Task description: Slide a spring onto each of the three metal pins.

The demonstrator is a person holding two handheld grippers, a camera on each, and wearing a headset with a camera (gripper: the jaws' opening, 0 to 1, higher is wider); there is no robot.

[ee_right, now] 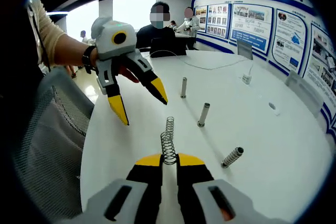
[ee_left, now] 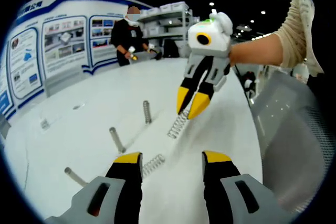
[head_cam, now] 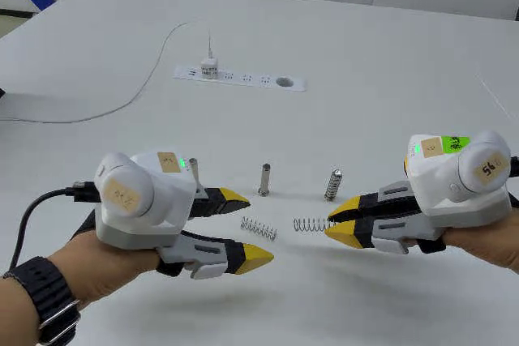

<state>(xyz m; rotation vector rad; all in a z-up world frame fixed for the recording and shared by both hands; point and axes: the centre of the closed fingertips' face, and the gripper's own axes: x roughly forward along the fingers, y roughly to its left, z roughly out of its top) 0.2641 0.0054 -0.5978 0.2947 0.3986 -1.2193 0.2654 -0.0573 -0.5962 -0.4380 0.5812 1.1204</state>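
**A small steel coil spring [head_cam: 310,224] is in the right gripper [head_cam: 328,225]; the left gripper [head_cam: 246,228] is wide open**

In the head view the right gripper is at 3 o'clock on the large white table [head_cam: 365,54]. Its yellow-tipped jaws are narrow and pinch one end of the held spring. The rest of this spring points toward 9 o'clock, low over the table.

The left gripper is at 8 o'clock. Its two jaws are far apart and nothing is between them.

A second, loose spring [head_cam: 258,228] of the same kind lies flat on the table. It is just beside the free end of the held spring, at its 9 o'clock, between the two grippers.

Three short grey metal pins stand in a row at 12 o'clock from the springs. The left pin [head_cam: 194,169] is partly behind the left gripper. The middle pin [head_cam: 264,179] is bare. The right pin [head_cam: 333,185] has a spring around it.

A white power strip [head_cam: 239,79] lies further away at 12 o'clock.
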